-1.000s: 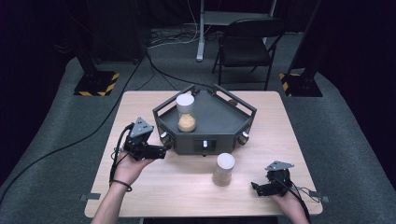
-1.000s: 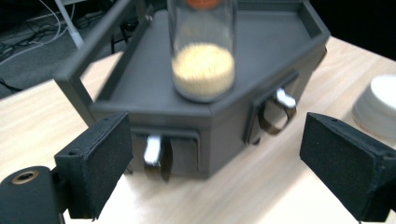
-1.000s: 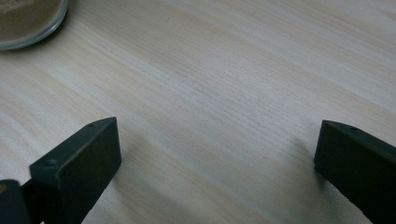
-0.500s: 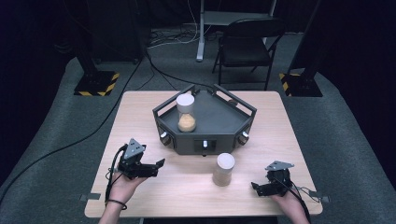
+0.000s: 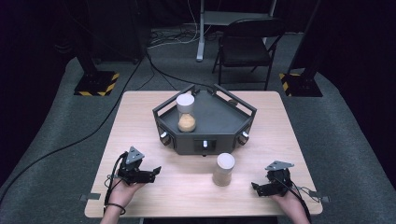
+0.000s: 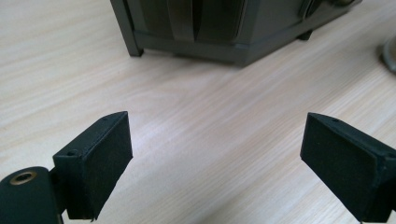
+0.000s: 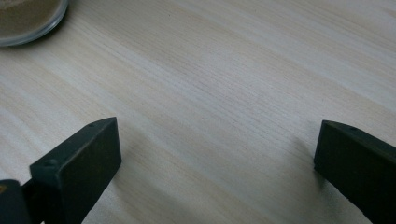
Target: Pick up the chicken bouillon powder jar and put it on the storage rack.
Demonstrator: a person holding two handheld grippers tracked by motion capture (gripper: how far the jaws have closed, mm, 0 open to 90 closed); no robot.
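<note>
jar (image 5: 223, 169) stood just in front of the tray (image 5: 219, 136), probably light, rigid and slick; best pinched around its middle. both grippers, left (image 5: 154, 171) and right (image 5: 256, 187), rested with jaws spread, empty.

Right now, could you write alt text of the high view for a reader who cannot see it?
A person's left gripper and right gripper, both open and empty, rest low on a wooden table. Between them stands a jar of tan powder; a second jar, partly filled, stands on a dark angular tray behind.
</note>
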